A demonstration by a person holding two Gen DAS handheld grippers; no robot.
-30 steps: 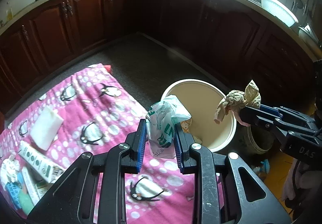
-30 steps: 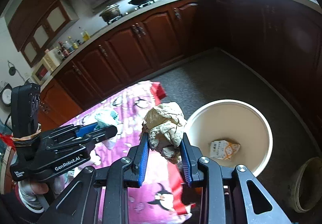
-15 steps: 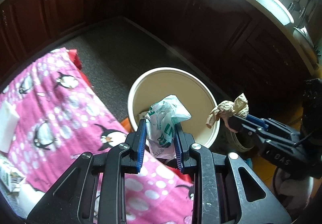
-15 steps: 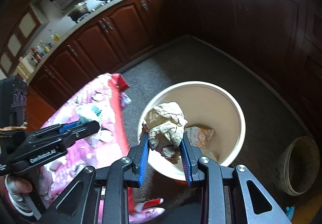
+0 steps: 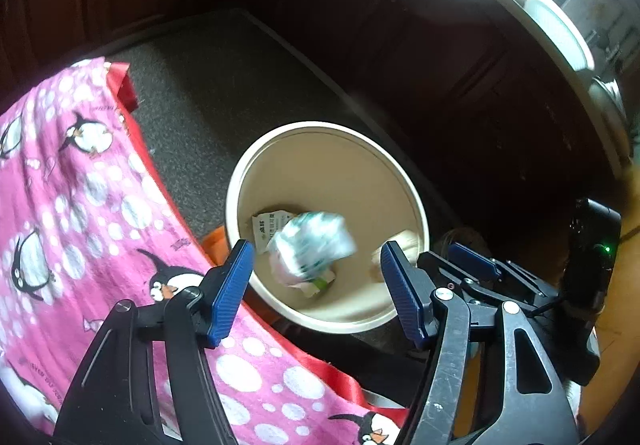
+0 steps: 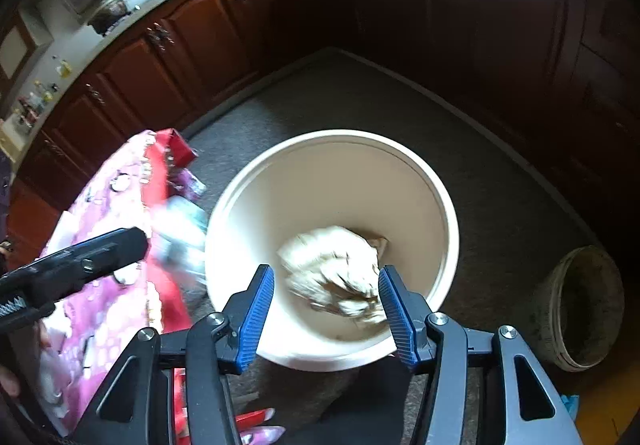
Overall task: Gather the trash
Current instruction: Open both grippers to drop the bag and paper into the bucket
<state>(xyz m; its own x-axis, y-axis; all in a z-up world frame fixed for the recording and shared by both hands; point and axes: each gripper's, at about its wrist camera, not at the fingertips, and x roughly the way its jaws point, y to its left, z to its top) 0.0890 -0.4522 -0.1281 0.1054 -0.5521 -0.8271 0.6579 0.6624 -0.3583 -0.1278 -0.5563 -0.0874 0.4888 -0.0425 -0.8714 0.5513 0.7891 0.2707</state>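
Your left gripper (image 5: 316, 285) has just spread its jaws; the green-printed plastic wrapper (image 5: 312, 249), blurred, sits free between them, over the cream bucket (image 5: 416, 201). Your right gripper (image 6: 326, 309) has just opened too, and the crumpled brown paper (image 6: 332, 269) is loose inside the bucket, blurred. No print is readable. Pink penguin cloth (image 5: 80, 205) borders the bucket's left rim; dark floor (image 6: 360, 93) lies open beyond.
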